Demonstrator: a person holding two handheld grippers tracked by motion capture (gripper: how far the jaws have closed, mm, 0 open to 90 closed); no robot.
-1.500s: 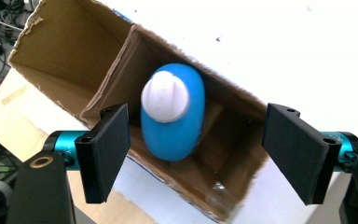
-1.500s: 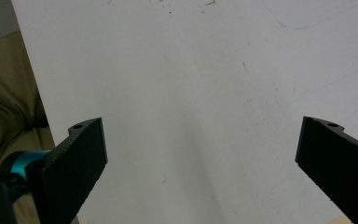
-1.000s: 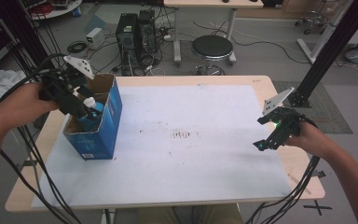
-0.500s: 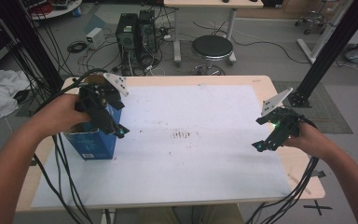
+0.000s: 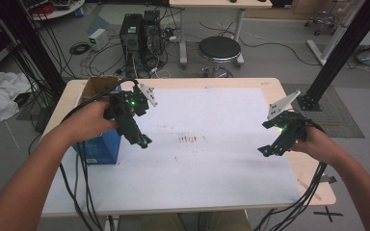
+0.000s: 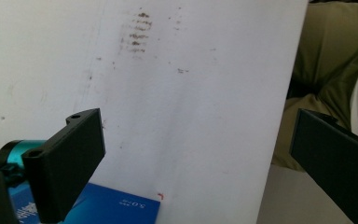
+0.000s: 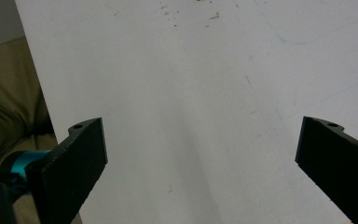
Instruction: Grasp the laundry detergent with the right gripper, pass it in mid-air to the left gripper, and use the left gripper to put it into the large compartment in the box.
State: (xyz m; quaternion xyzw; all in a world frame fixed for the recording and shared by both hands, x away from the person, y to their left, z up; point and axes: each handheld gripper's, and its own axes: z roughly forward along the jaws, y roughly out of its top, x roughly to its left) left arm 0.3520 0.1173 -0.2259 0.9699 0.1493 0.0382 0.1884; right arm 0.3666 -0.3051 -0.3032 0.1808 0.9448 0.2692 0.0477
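Left claw [image 5: 142,139] out of blue box [image 5: 99,148], just spread, empty; right claw [image 5: 274,147] spread above stained white sheet [image 5: 212,159], stool [image 5: 220,48] behind

Grey floor behind holds a black stool [image 5: 219,48], computer towers [image 5: 139,31] and cables.

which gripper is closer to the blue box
Left. The left gripper hangs just past the blue box, beside its right edge, jaws wide open with nothing between them. The right gripper is far across the white sheet, near the table's right edge.
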